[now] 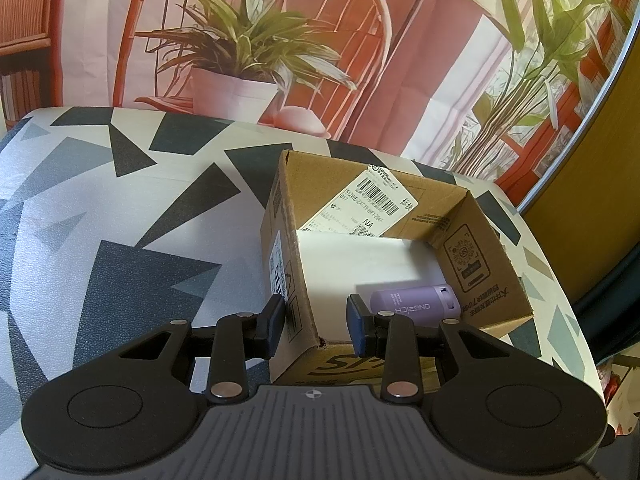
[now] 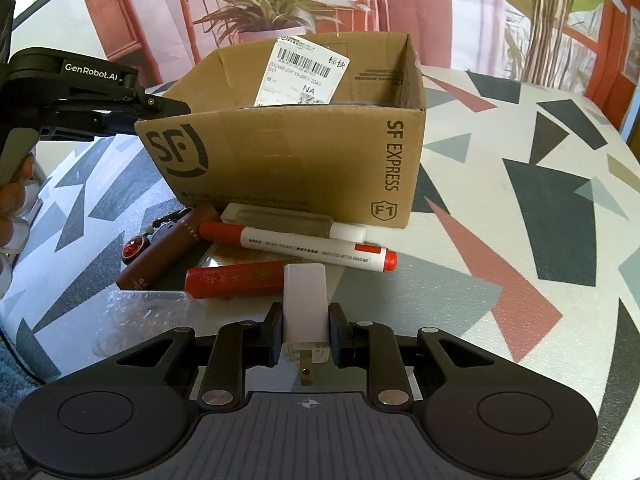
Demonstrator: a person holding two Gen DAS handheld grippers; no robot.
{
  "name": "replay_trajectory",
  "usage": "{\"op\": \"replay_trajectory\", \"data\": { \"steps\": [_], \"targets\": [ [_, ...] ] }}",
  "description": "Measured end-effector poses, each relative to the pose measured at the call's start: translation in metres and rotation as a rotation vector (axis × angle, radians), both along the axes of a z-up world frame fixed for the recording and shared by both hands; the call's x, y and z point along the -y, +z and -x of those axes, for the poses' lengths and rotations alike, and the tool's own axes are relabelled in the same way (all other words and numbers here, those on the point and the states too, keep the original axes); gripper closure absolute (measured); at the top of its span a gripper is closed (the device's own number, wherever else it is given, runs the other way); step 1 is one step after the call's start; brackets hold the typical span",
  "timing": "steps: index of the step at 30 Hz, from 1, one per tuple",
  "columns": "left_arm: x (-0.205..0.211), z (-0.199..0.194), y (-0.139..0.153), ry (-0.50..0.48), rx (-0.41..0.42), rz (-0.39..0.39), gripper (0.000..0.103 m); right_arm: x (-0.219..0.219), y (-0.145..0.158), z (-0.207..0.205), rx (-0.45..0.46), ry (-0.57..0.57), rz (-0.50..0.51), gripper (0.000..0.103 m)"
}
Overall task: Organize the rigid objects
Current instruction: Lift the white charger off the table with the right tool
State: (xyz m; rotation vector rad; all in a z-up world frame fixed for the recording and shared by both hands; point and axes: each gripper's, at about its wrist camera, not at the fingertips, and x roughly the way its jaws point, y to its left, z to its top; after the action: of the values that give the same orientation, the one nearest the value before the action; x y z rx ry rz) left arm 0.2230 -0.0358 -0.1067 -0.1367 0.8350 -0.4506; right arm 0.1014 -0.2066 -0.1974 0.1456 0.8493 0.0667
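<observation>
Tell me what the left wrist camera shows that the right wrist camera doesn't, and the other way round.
Only the left wrist view looks into the box, where a purple bottle lies. Only the right wrist view shows the right gripper shut on a white charger plug, and the loose items in front of the box: a red-capped marker, a red case and a brown case. Both show the cardboard box, the left gripper straddling a corner wall of it, and the patterned tablecloth.

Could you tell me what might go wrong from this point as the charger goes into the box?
The right gripper holds the white charger near its plug end, so it may pivot or slip. The left gripper only straddles a corner of the cardboard box; the box could shift. The red marker lies in the path.
</observation>
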Motion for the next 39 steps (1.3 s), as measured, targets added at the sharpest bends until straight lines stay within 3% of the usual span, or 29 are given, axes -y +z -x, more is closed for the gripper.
{"op": "replay_trajectory", "data": {
  "steps": [13, 22, 39],
  "targets": [
    [0.002, 0.014, 0.010, -0.025, 0.076, -0.033, 0.068, 0.002, 0.000, 0.000, 0.001, -0.004, -0.004, 0.082],
    [0.003, 0.024, 0.024, -0.080, 0.144, 0.004, 0.068, 0.002, 0.000, 0.000, 0.001, -0.003, -0.004, 0.082],
    [0.011, 0.019, 0.018, -0.090, 0.093, -0.006, 0.068, 0.004, 0.001, 0.000, 0.008, -0.008, -0.014, 0.082]
  ]
}}
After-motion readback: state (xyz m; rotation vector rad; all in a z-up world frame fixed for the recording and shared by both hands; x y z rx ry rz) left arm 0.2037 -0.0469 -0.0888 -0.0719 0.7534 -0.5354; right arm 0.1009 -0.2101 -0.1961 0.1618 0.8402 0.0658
